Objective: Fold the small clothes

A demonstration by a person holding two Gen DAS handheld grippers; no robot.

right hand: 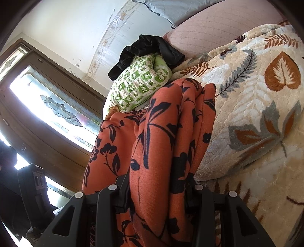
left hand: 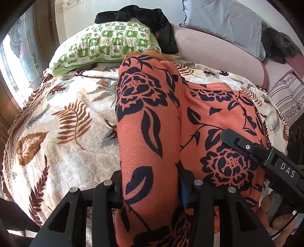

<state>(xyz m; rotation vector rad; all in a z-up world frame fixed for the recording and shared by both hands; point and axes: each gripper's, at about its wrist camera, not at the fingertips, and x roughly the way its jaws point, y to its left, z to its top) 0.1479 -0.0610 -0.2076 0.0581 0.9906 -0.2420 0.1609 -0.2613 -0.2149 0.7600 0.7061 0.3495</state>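
White letters "DAS" stand on the right hand-held gripper point(left hand: 228, 135).

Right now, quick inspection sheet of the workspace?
Surface: bed with leaf-print blanket.
Job's things: orange floral garment gathered lengthwise, lying on the blanket.
Clutter: green pillow with black cloth on top; grey pillow; dark fur item.
Grippers: left gripper shut on the garment; right gripper shut on it too.
Cables: thin black one by the right gripper's handle.
Surroundings: pink headboard, stained-glass window, white wall.
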